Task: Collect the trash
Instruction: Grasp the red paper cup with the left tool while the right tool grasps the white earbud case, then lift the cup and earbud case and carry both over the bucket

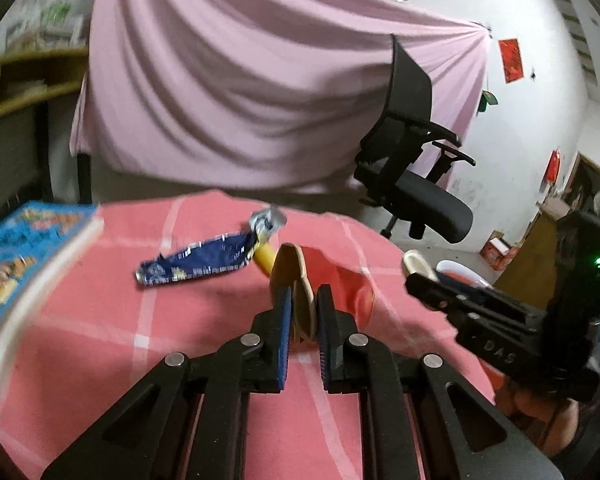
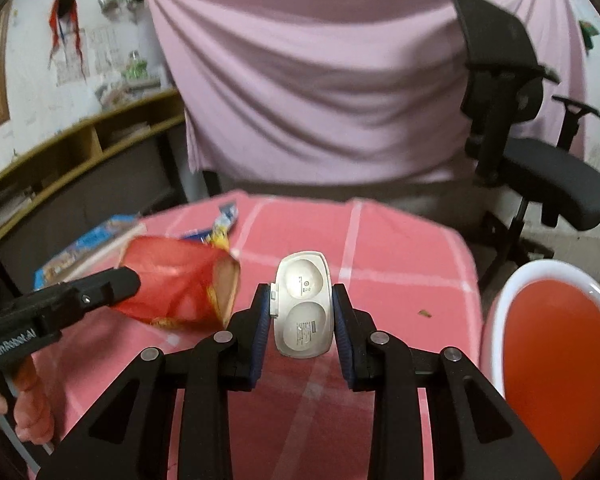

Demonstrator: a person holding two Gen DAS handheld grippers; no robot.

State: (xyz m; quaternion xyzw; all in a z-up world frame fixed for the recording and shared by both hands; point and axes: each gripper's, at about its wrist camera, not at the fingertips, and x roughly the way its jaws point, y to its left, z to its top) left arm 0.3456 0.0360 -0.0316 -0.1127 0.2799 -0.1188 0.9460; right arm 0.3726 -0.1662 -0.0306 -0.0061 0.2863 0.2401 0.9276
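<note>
My left gripper is shut on a crumpled red snack packet, whose tan inner edge stands between the blue pads. The right wrist view shows the same packet held above the table at the left. My right gripper is shut on a white plastic case with two oval hollows, pinched by its sides. A blue foil wrapper with a yellow end lies on the pink checked tablecloth beyond the left gripper.
A white bin with an orange-red liner stands off the table's right edge. A blue picture book lies at the table's left. A black office chair stands behind on the right, before a hanging pink sheet.
</note>
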